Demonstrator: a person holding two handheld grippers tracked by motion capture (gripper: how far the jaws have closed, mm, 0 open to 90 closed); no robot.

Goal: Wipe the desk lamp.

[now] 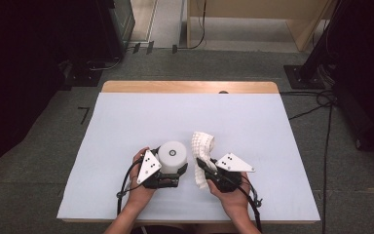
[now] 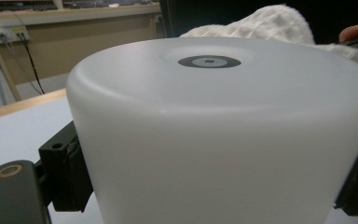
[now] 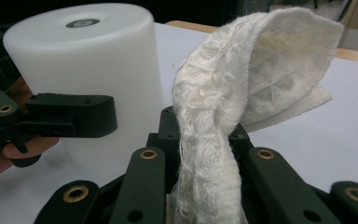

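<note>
White sheeting covers the table (image 1: pixel 126 122), with a strip of bare wood along the far edge and a small dark spot (image 1: pixel 223 91) on that strip; dark stands and cables ring the floor around it, well apart from the work. Nothing lies on the sheet between the two held things and the far edge.

Toward the near edge, left of centre, the left gripper (image 1: pixel 168 173) has its jaws spread wide around a white plastic cylinder (image 1: pixel 172 155) that stands upright on the sheet. In the left gripper view the black pads (image 2: pixel 70 175) press against both sides of the cylinder's wall, so it is clamped.

Just beside it, to the right, the right gripper (image 1: pixel 202 165) has its jaws drawn nearly together on a white woven cloth (image 1: pixel 202 146). The cloth rises out of the pinch, folds over at the top and hangs down again, close to the cylinder; whether they touch I cannot tell.
</note>
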